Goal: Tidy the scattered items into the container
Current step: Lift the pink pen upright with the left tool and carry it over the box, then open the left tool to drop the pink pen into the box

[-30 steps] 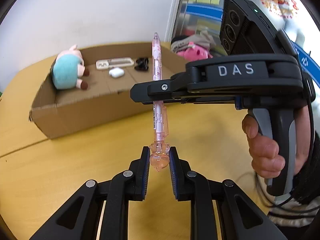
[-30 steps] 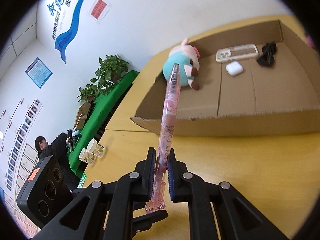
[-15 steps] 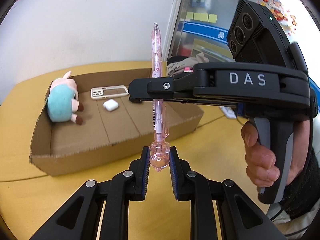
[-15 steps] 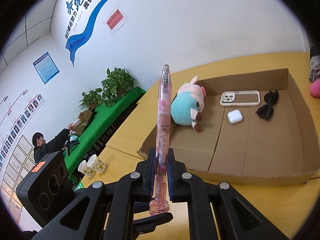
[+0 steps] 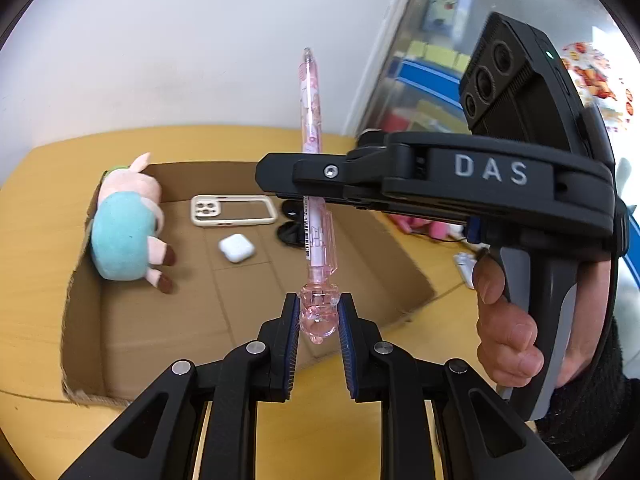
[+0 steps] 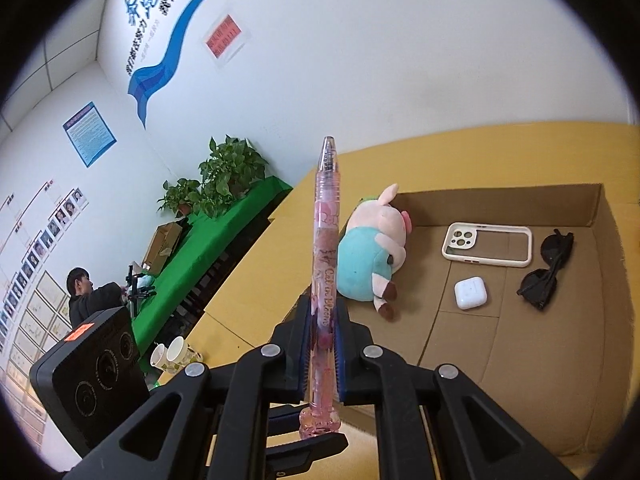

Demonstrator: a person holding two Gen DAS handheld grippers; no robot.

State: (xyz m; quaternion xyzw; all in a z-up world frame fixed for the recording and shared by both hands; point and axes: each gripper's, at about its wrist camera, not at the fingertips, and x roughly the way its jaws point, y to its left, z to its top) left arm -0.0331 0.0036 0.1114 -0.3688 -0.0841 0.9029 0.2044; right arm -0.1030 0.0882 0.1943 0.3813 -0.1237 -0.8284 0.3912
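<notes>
Gripping pink pen (image 5: 313,184) | both tools clamped | above cardboard box (image 5: 256,312)

An office or institutional workroom: the white far wall carries a blue wave graphic with Chinese lettering (image 6: 168,36), a red notice (image 6: 225,38), a blue poster (image 6: 90,133) and rows of staff portraits (image 6: 36,256). Far left, potted plants (image 6: 218,178) top a green-covered table (image 6: 208,248), where a seated person (image 6: 86,294) works
</notes>
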